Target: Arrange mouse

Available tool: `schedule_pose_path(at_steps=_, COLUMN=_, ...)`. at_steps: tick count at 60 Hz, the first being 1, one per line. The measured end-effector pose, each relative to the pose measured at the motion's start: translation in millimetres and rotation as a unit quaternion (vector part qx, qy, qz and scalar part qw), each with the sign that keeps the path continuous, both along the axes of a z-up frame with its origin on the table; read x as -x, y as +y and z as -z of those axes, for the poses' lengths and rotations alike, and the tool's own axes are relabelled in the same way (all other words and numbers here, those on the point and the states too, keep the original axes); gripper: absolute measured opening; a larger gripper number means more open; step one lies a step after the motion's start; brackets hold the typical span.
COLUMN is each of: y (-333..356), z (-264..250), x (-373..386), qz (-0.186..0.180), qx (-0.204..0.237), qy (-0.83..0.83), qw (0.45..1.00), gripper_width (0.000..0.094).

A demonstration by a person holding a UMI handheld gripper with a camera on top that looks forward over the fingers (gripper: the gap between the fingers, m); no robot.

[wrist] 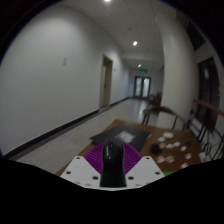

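Note:
A black computer mouse (112, 162) sits lengthwise between my gripper's (112, 158) purple-padded fingers (93, 158), held up above the table. Both pads press against its sides, so the gripper is shut on it. Beyond the fingers a wooden table (160, 150) carries a dark mouse mat (122, 132), which lies just ahead of the mouse and lower down.
White small items (178, 147) lie scattered on the table to the right of the mat. Chairs (158, 112) stand beyond the table. A long corridor with a light floor (70, 135) and doors (106, 82) runs off to the left.

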State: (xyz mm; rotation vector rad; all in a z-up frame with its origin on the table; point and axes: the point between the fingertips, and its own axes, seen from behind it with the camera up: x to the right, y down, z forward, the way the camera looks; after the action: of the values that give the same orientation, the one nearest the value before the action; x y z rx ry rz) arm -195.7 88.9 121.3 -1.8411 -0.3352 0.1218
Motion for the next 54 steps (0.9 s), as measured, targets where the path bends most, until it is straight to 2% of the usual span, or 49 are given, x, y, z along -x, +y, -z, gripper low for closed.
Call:
schedule_pose_path(at_steps=4, y=-4.0, z=-38.7, x=-49.5, qz=0.031, qx=-0.043, qy=-0.009, qw=0.999, gripper_width=0.0236)
schedule_pose_path(at_steps=8, y=-5.4, z=-47.3, x=-108.0, qz=0.068, qx=-0.056, qy=-0.020, qw=0.996, gripper_width=0.0228)
schedule_pose_path(at_steps=12, y=-1.6, z=-24.6, x=-163.8, qz=0.112, qx=-0.027, qy=-0.035, qw=0.993, gripper_width=0.0224)
schedule_pose_path(at_steps=16, y=-10.2, z=24.8, x=-207.3, qz=0.144, qx=0.016, qy=-0.044, qw=0.988, gripper_width=0.0223)
schedule_pose_path(at_steps=20, y=-12.1, z=52.1, x=-220.1, qz=0.152, qx=0.054, qy=-0.044, qw=0.986, gripper_width=0.0223)
schedule_pose_path(at_steps=29, y=-26.9, z=112.1, x=-228.5, qz=0.151, qx=0.105, qy=-0.049, qw=0.982, gripper_width=0.0227)
schedule_pose_path(at_steps=30, y=-23.7, z=106.5, x=-227.6, qz=0.149, qx=0.090, qy=-0.044, qw=0.984, gripper_width=0.0231)
schedule_pose_path(at_steps=34, y=-27.0, z=108.8, x=-229.0, qz=0.149, qx=0.097, qy=-0.041, qw=0.983, gripper_width=0.0225)
schedule_pose_path(at_steps=41, y=-24.9, z=113.0, x=-231.0, qz=0.145, qx=0.118, qy=-0.044, qw=0.981, gripper_width=0.0390)
schedule_pose_path(at_steps=44, y=-33.7, z=111.3, x=-227.0, qz=0.131, qx=0.132, qy=-0.035, qw=0.982, gripper_width=0.0598)
schedule_pose_path(at_steps=48, y=-49.5, z=95.0, x=-220.3, qz=0.104, qx=0.126, qy=-0.017, qw=0.986, gripper_width=0.0876)
schedule_pose_path(at_steps=50, y=-60.9, z=87.6, x=-221.2, qz=0.098, qx=0.125, qy=-0.012, qw=0.987, gripper_width=0.0832)
schedule_pose_path(at_steps=54, y=-86.4, z=75.5, x=-228.9, qz=0.098, qx=0.122, qy=0.000, qw=0.988, gripper_width=0.0850)
